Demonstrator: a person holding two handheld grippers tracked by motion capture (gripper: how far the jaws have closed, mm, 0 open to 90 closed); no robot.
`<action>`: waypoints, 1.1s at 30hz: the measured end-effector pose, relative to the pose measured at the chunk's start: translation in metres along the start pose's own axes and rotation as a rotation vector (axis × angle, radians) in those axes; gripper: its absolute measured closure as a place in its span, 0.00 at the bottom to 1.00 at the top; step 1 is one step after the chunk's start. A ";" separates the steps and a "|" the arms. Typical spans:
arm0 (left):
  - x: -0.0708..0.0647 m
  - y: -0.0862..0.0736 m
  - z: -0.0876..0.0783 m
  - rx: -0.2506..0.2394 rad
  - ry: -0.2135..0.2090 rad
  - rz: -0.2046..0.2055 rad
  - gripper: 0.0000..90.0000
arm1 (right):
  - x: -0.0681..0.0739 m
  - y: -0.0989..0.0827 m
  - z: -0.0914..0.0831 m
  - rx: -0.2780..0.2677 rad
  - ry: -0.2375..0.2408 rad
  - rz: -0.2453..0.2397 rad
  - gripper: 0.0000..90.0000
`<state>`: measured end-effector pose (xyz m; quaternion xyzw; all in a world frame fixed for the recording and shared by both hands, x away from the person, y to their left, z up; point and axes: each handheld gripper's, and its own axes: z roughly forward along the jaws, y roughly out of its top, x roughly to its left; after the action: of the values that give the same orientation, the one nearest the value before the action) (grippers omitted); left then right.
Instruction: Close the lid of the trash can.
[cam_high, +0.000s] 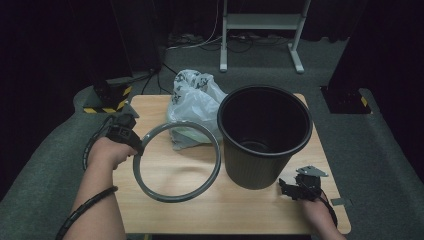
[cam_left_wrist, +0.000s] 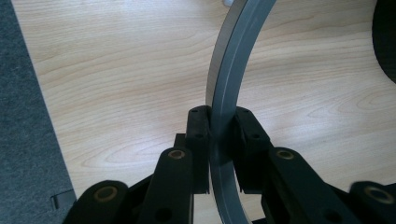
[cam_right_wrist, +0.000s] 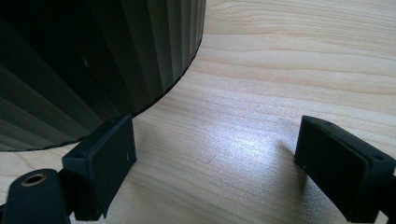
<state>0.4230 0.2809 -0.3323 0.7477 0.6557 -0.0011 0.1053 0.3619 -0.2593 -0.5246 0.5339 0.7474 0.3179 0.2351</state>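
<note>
Dark walls and grey carpet surrounded a pale wooden tabletop (cam_high: 240, 210), with a white metal stand on the floor beyond its far edge. On the right half of the tabletop stood a tall black ribbed plastic waste bin (cam_high: 262, 137), empty and with nothing lining it. Behind it, toward the far edge near the middle, lay a crumpled white plastic bag (cam_high: 192, 97). A grey plastic ring (cam_high: 177, 162), the kind that clamps a liner on a bin's rim, was held tilted above the left half of the tabletop, its right edge just beside the bin.

The left gripper (cam_left_wrist: 219, 140) pinched the ring's band between its pads at the ring's left side; in the left gripper view the band ran straight up between the closed jaws. The right gripper (cam_high: 300, 187) rested near the front right corner, its jaws spread wide with nothing between them, one pad close to the base of the bin.

By my reading, the ring was being kept off the bin so that the bag could go in first. The next move would call for setting the ring aside or holding it clear while the free right gripper fetched the bag and spread it over the bin's mouth.
</note>
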 end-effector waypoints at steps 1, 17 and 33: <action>0.001 0.000 -0.003 -0.004 0.002 -0.001 0.86 | 0.000 0.000 0.000 0.000 0.000 0.000 0.13; 0.007 0.003 -0.042 -0.052 -0.009 -0.044 0.86 | 0.000 0.000 0.000 -0.001 0.000 0.000 0.13; 0.005 0.014 -0.074 -0.087 -0.016 -0.050 0.87 | 0.000 -0.001 -0.001 -0.004 0.001 -0.011 0.13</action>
<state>0.4268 0.2957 -0.2583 0.7258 0.6727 0.0188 0.1427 0.3609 -0.2599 -0.5249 0.5291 0.7498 0.3185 0.2376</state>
